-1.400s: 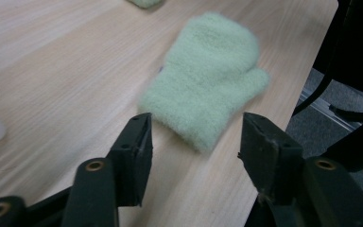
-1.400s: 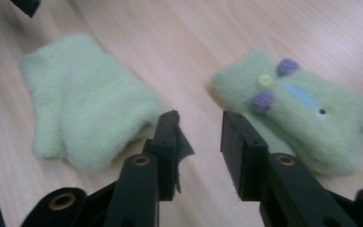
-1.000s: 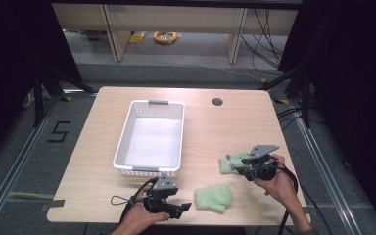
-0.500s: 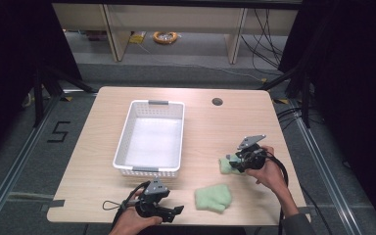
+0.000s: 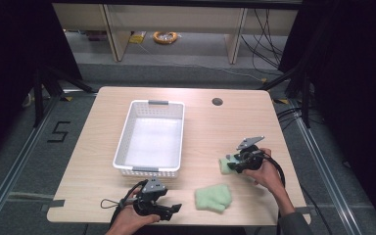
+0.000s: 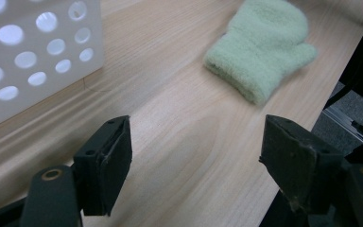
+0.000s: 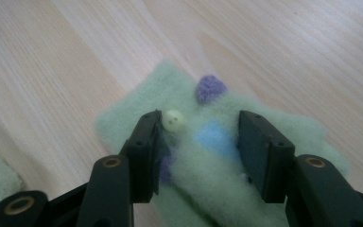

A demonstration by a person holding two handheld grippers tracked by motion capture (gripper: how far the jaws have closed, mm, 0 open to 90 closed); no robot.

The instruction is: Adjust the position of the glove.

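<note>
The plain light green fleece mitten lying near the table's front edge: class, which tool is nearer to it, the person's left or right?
Left. The left tool lies just beside the plain light green fleece mitten, jaws open toward it. The right tool is farther back, over the other, decorated mitten.

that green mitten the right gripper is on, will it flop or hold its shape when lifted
The decorated mitten looks like soft fleece lying flat on the table, so it will probably droop on both sides of the right gripper. Its fuzzy pile should resist slipping between the jaws. It seems light, and it is unlikely to roll or break.
</note>
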